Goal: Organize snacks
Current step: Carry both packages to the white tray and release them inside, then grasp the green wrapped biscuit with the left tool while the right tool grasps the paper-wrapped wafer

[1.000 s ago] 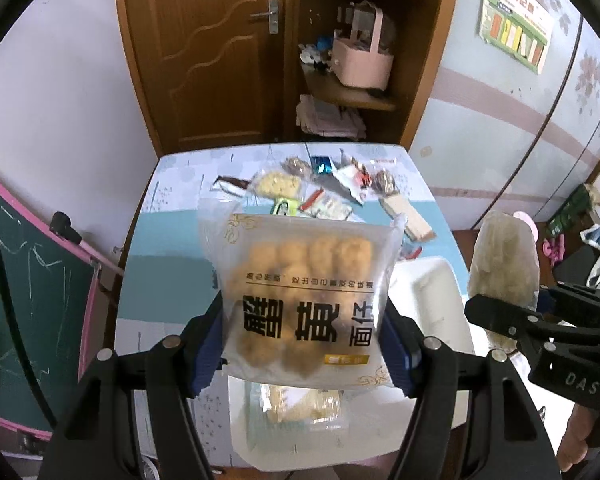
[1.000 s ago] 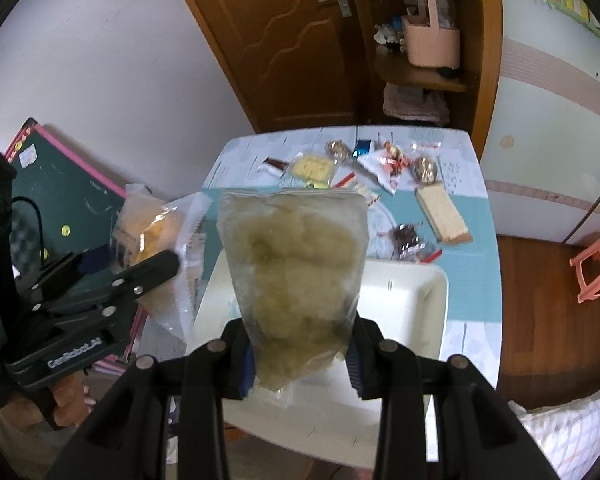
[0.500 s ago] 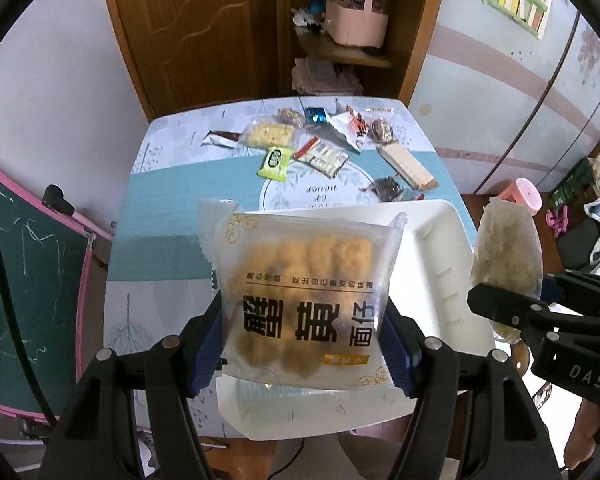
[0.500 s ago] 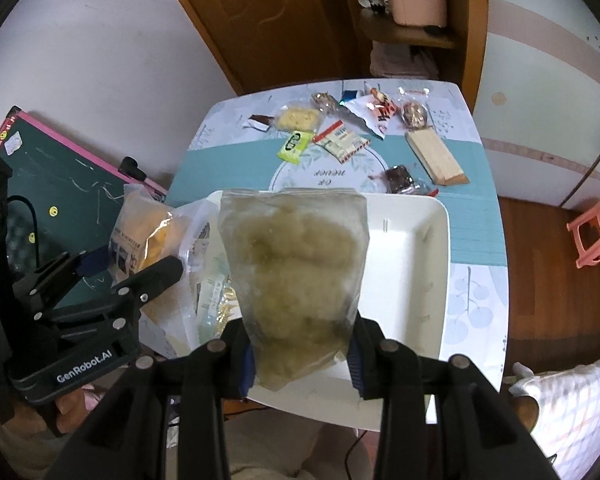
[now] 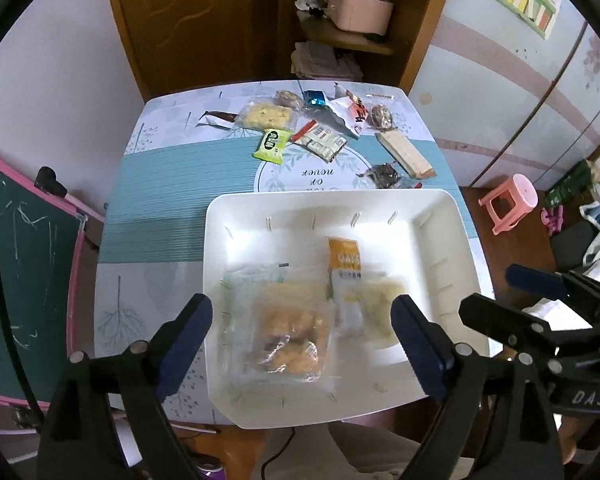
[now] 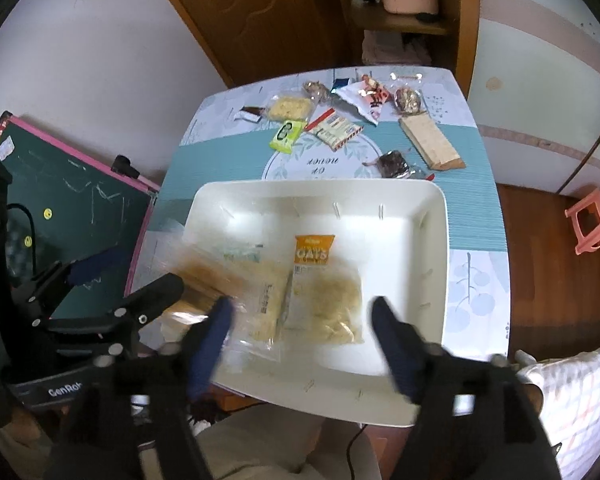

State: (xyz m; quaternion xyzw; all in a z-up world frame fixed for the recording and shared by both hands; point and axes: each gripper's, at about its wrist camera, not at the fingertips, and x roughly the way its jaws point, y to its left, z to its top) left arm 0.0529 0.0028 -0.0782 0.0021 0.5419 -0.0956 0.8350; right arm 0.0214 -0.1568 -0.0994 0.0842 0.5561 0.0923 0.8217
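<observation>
A white tray (image 5: 340,196) sits at the near end of the table. My left gripper (image 5: 298,312) hangs over its near part, jaws opening, with nothing pressed between the pads. Below it, blurred in the tray, is the yellow cake bag (image 5: 290,332). My right gripper (image 6: 302,308) is also opening above the tray (image 6: 300,186), and the pale snack bag (image 6: 332,300) lies loose beneath it. An orange oats packet (image 6: 314,252) lies beside that bag. Each gripper shows in the other's view: the right gripper (image 5: 496,294) and the left gripper (image 6: 134,274).
Several loose snacks lie at the table's far end, among them a green packet (image 5: 273,144) and a long wafer bar (image 5: 406,154). A chalkboard (image 5: 20,260) leans at the left. A pink stool (image 5: 508,202) stands on the floor at the right. A door and shelves are behind.
Both grippers sank toward the tray and opened. The yellow cake bag left the left jaws and the pale bag left the right jaws; both dropped into the tray.
</observation>
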